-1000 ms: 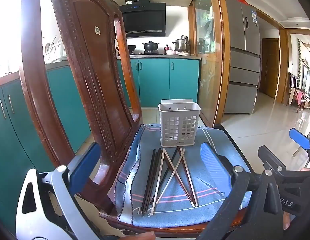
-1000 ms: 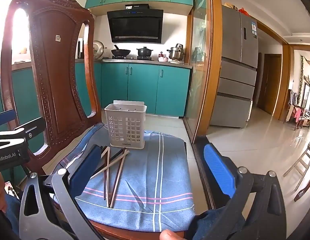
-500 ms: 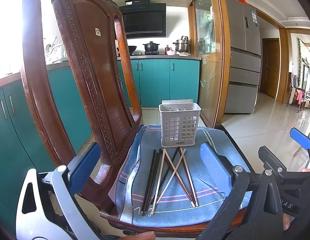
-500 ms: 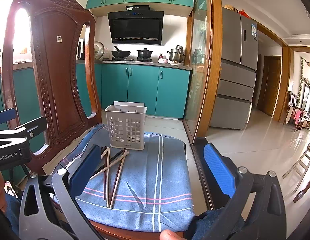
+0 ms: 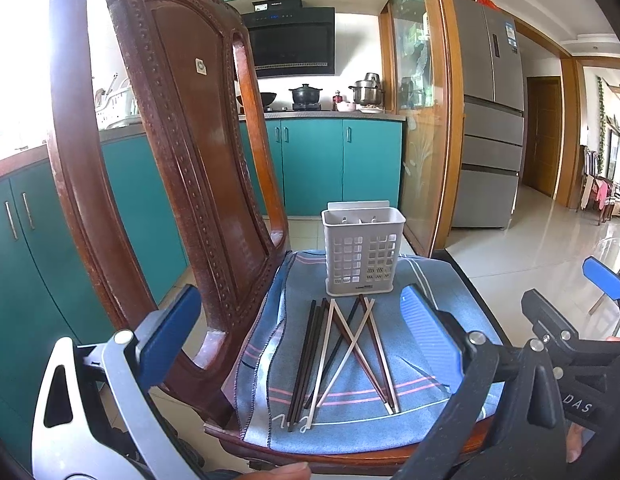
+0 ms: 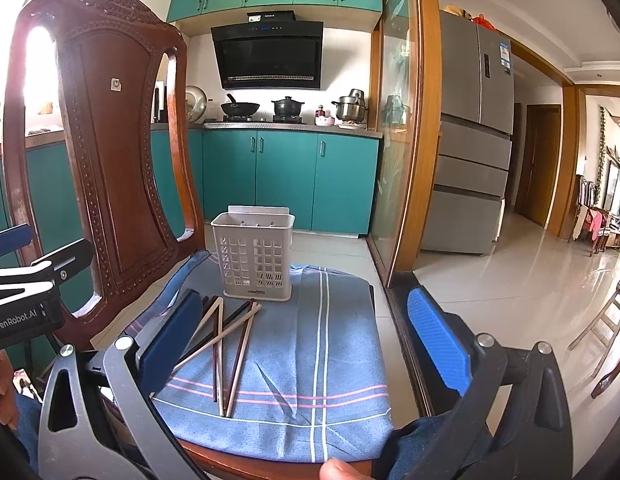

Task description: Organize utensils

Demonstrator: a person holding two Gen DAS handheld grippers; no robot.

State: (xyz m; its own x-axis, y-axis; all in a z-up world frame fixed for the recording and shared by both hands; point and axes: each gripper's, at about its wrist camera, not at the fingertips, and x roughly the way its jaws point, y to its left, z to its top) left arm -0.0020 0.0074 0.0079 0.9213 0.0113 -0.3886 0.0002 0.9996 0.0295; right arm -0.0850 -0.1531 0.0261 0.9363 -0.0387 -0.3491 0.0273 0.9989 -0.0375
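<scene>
The chopsticks (image 5: 342, 356) lay loose on a blue cloth (image 5: 414, 396) spread over the seat of a wooden chair (image 5: 178, 168), some parallel, some crossed over one another. Their long axes ran roughly away from the cameras, far tips pointing at the white slotted holder (image 5: 364, 252) that stood upright on the cloth just behind them. Nothing showed inside the holder from either view.

The left tool (image 5: 298, 340) hung above the near edge of the seat with its blue pads spread wide and nothing between them. In its view the pile sat almost straight ahead, between the two fingers, and along the line of reach. The right tool (image 6: 306, 336) was equally wide open and empty, but from its view the chopsticks (image 6: 226, 344) lay off to the left, beside its left finger, with bare cloth ahead.

Judging by that, the left tool was the better placed for a first pick. Since the sticks pointed along its reach, its pads would likely close across a stick's width rather than its length, and the crossed ones might drag neighbours along.
</scene>
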